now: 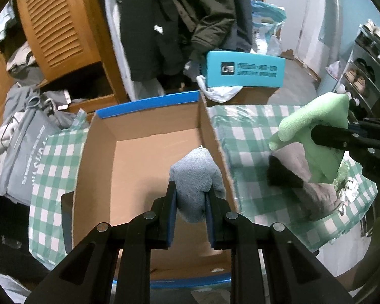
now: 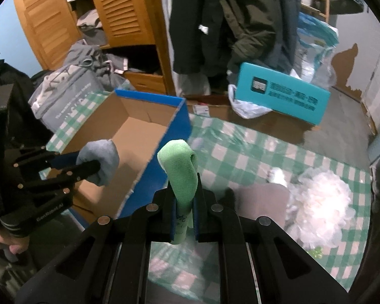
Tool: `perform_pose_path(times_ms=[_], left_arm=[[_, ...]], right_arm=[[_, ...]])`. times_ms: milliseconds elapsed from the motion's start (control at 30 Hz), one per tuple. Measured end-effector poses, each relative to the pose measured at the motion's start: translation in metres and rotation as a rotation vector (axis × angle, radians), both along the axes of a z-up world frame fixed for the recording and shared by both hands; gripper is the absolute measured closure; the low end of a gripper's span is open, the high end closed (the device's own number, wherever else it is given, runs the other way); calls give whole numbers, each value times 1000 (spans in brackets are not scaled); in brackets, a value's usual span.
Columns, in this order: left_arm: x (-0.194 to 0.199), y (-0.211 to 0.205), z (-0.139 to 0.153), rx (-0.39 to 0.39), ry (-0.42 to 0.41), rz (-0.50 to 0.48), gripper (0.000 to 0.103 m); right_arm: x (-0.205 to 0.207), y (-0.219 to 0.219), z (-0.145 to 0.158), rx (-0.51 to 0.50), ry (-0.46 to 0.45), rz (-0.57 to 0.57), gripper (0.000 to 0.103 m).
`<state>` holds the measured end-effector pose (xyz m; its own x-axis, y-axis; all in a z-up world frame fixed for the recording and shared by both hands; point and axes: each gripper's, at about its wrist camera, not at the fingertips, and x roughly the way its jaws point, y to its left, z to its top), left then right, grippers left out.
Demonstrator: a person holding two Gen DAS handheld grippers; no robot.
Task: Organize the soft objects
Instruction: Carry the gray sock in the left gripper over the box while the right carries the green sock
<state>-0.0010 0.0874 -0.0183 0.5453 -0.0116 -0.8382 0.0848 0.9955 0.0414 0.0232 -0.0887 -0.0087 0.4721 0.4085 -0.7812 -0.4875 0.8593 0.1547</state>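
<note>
My left gripper (image 1: 191,197) is shut on a grey-blue fleece cloth (image 1: 196,177) and holds it over the open cardboard box (image 1: 139,157) with blue outer walls. The same cloth (image 2: 101,160) and left gripper (image 2: 88,166) show in the right wrist view above the box (image 2: 139,129). My right gripper (image 2: 184,204) is shut on a light green cloth (image 2: 181,169), held above the checked cloth just right of the box wall. In the left wrist view the green cloth (image 1: 314,126) hangs at the right in the right gripper (image 1: 316,136).
A green-and-white checked tablecloth (image 2: 253,157) covers the surface. A grey-brown cloth (image 1: 314,190) with a black piece (image 1: 281,174) and a white fluffy bundle (image 2: 319,197) lie on it at the right. A teal box (image 2: 281,93), hanging coats and a wooden wardrobe stand behind.
</note>
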Motion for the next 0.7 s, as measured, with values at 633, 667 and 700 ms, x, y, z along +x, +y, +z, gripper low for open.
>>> perform_pose_path(times_ms=[633,667,700], left_arm=[[-2,64,-17,0,38,137,83],[-2,65,-18,2,39,141,83],[-2,66,-19,4,42,146,83]], right_arm=[[13,92,-12,14,71,141,94],[14,96,-15,10,78,149,94],[14,99,-17,6,82,154,94]])
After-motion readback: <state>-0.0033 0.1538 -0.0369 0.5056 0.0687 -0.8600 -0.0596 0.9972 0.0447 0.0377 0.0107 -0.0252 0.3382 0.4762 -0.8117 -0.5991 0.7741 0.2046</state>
